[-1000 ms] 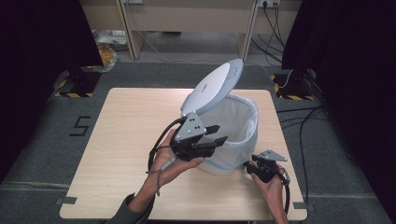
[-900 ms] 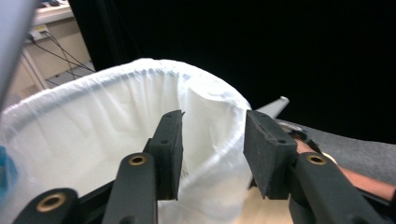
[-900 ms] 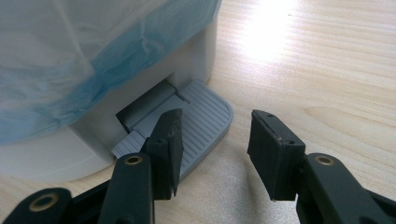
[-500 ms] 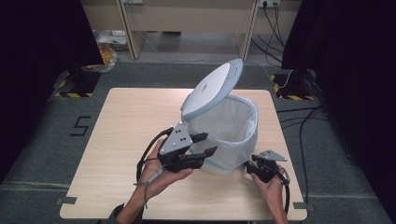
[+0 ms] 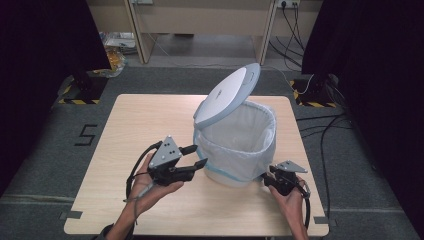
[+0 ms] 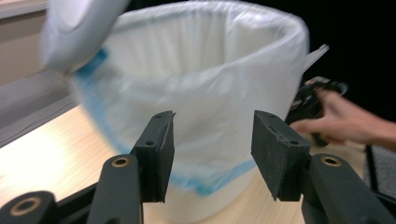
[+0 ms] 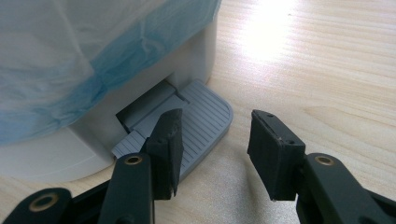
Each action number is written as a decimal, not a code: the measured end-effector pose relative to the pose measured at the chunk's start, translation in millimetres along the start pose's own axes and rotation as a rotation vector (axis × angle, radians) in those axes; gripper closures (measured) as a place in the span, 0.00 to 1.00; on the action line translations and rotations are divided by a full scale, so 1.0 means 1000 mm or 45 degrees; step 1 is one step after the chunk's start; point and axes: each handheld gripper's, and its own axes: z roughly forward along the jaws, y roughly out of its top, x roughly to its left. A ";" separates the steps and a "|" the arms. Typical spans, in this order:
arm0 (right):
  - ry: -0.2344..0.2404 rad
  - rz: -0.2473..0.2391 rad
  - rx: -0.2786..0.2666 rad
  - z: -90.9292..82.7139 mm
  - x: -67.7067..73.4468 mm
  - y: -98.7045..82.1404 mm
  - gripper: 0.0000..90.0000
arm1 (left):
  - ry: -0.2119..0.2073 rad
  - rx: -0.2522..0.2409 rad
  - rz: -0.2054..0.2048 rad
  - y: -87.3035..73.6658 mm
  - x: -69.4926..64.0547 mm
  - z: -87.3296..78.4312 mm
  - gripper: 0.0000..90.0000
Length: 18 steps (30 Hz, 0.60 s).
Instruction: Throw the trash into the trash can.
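1. Two grippers. Left gripper [image 5: 193, 156] raised in an upturned hand [image 5: 150, 186], jaws parted, empty, aimed at the bag's side.
2. One lined pedal bin [image 5: 235, 150], lid [image 5: 227, 93] tilted up, mid-table [image 5: 125, 125].
3. Right gripper [image 5: 266, 176] low, jaws spread, one jaw pressing the single grey pedal [image 7: 203, 119].

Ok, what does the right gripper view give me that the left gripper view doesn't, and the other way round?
Right gripper view alone: the bin's grey ribbed foot pedal at the base, with one jaw of the open right gripper over it, pressing it by the look of the raised lid.

Left gripper view alone: the liner's open rim, the raised lid, and the other hand beyond the bin, seen past the open left gripper.

Both: the white bag's blue band, the bin's white base and the wooden table.
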 end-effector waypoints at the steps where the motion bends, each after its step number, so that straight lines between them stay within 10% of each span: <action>1: 0.000 0.000 0.000 0.000 0.000 0.000 0.61 | 0.007 0.001 -0.004 -0.002 0.003 -0.002 0.54; 18: -0.001 -0.001 -0.001 0.000 0.000 0.000 0.61 | 0.169 0.025 -0.119 -0.068 0.052 -0.012 0.47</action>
